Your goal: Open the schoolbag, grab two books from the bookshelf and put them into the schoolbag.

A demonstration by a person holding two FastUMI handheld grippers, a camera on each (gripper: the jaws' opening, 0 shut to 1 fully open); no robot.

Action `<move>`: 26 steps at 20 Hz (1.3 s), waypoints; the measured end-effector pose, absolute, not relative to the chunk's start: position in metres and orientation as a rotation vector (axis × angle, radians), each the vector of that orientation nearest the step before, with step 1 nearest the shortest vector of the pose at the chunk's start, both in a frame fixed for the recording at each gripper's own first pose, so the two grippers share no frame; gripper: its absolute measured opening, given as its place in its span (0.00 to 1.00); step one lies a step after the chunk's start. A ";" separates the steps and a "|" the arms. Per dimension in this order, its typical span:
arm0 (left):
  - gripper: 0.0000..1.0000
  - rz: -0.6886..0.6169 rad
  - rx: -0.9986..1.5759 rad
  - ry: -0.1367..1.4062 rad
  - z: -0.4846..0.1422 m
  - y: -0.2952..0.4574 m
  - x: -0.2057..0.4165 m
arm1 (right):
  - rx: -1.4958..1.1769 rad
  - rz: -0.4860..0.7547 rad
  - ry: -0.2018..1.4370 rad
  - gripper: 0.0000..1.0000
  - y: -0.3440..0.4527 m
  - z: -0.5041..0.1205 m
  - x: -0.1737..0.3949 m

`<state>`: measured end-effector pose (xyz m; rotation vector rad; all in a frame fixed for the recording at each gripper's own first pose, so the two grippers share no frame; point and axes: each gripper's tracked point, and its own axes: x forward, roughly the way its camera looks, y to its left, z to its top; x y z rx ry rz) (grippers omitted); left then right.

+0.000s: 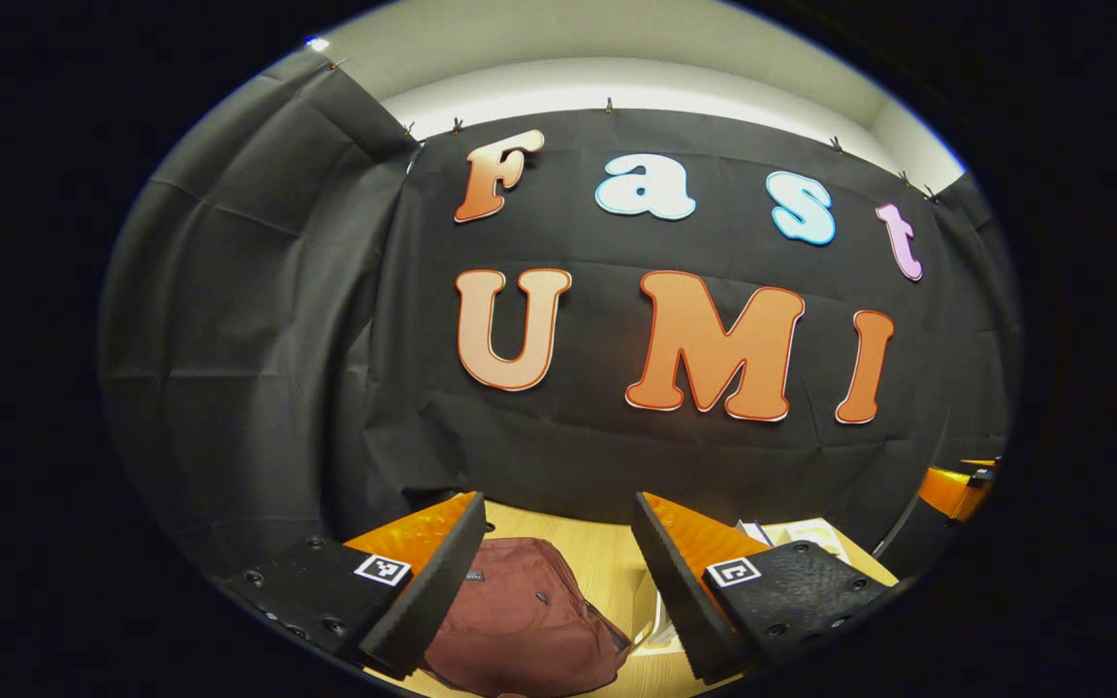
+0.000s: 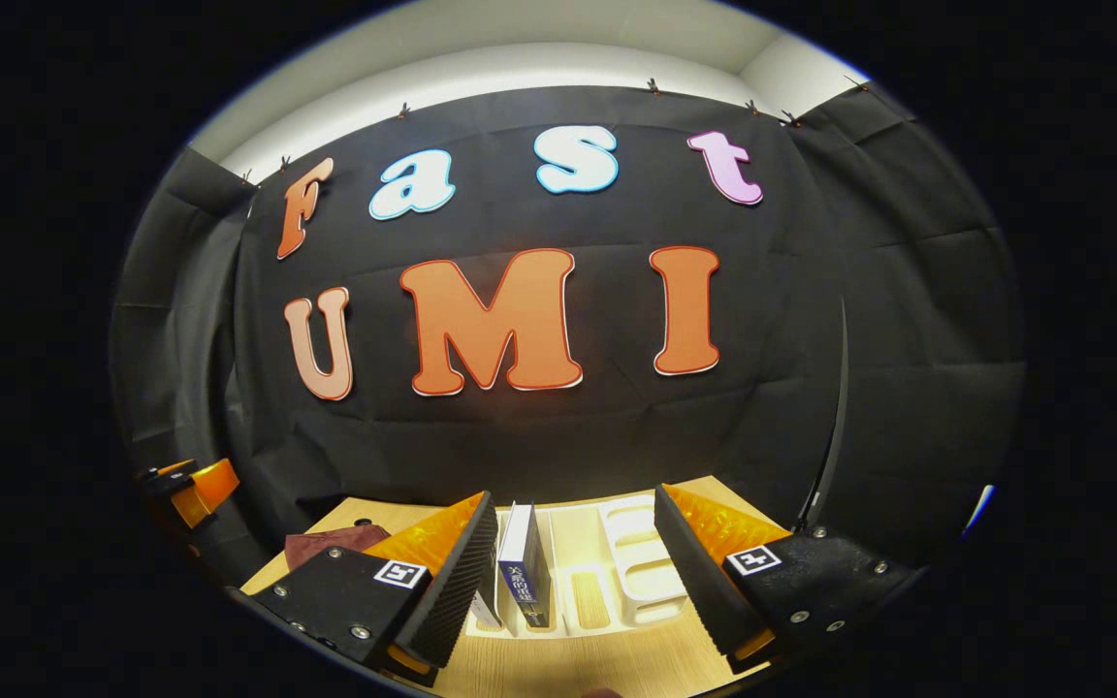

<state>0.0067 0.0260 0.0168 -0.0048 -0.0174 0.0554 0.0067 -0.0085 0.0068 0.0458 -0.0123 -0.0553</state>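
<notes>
Both hand-held grippers, left (image 1: 558, 582) and right (image 2: 573, 577), hang with fingers spread, empty. The schoolbag (image 1: 520, 620), soft fabric, lies at 6 o'clock on the surface (image 1: 607, 562); pinch its zipper pull. Books (image 2: 525, 567) stand stiff in the bookshelf (image 2: 636, 562); grip a spine.

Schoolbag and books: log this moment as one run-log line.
schoolbag: maroon, on table, closed | books: upright in white bookshelf | left gripper: open above schoolbag | right gripper: open facing books
</notes>
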 end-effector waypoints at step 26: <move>0.95 0.071 0.122 0.116 -0.047 0.062 0.012 | -0.014 -0.067 0.051 0.96 -0.008 -0.017 0.022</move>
